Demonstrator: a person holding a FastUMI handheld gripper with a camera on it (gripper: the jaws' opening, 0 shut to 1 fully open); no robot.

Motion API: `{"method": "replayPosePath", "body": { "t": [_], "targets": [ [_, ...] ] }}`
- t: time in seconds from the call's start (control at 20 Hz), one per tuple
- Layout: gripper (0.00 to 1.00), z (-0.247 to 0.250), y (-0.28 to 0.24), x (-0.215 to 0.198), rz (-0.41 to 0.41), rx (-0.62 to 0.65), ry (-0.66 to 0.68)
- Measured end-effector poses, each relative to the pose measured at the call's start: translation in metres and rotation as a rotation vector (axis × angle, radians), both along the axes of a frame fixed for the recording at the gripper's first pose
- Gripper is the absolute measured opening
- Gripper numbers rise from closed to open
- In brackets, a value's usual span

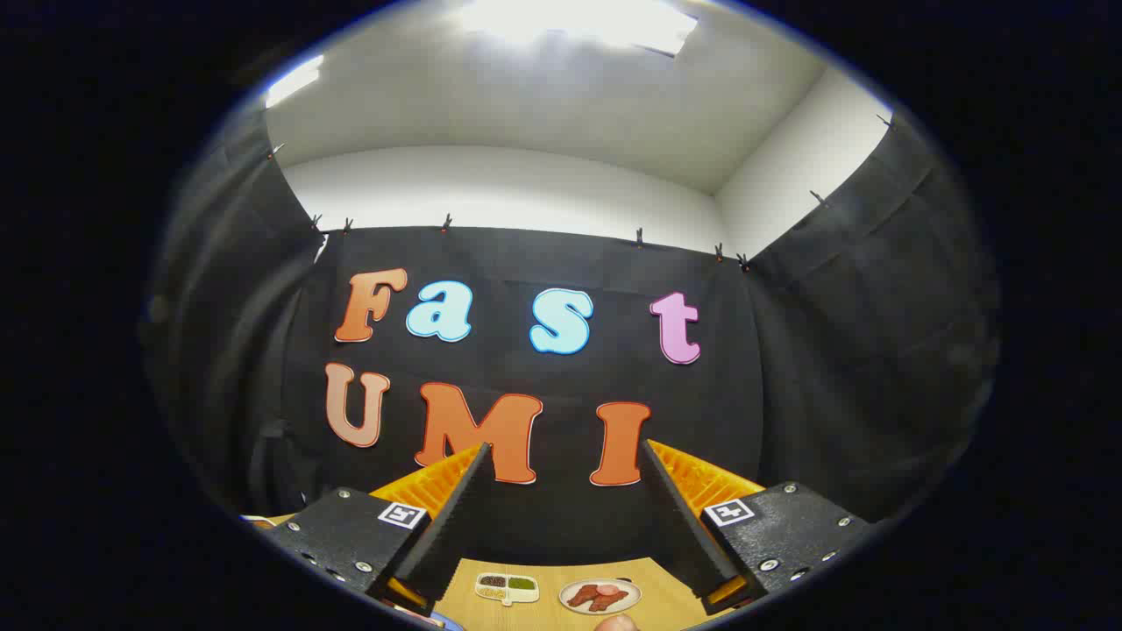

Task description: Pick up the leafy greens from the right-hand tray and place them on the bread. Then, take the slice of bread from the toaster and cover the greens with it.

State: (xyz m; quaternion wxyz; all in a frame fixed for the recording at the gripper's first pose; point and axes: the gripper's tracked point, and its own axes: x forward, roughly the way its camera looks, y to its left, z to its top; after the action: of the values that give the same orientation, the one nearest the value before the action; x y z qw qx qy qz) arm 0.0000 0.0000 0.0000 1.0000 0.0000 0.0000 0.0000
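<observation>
Claw [561,517]: matte black bodies w/ silver screws, orange finger backs, black ribbed pads [460,508]; fingers spread wide, nothing between. Each body carries a small white square tag [402,514] w/ black blocky pattern. Surface [543,574]: light tan wood grain. Between the fingers, on the surface: cream divided tray [507,588], one compartment dark brown, one bright green, one yellowish. Just beside it a white round plate [600,596] w/ reddish-brown meat pieces. Booth wall [833,350]: black cloth, creased. Above it, white room wall [508,188] and white ceiling w/ bright glowing light panel [578,22].
</observation>
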Motion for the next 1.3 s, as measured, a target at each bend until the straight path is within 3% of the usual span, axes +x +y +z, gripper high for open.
{"method": "replayPosePath", "body": {
  "t": [0.2, 0.35, 0.85, 1.3],
  "targets": [
    [0.99, -0.002, -0.013, -0.009, -0.074, 0.025, 0.018],
    [0.99, -0.008, -0.007, -0.011, -0.086, 0.021, 0.034],
    [0.99, -0.003, -0.007, 0.002, -0.066, -0.004, 0.017],
    [0.99, -0.027, -0.013, 0.016, -0.023, -0.012, 0.061]
  ]
}}
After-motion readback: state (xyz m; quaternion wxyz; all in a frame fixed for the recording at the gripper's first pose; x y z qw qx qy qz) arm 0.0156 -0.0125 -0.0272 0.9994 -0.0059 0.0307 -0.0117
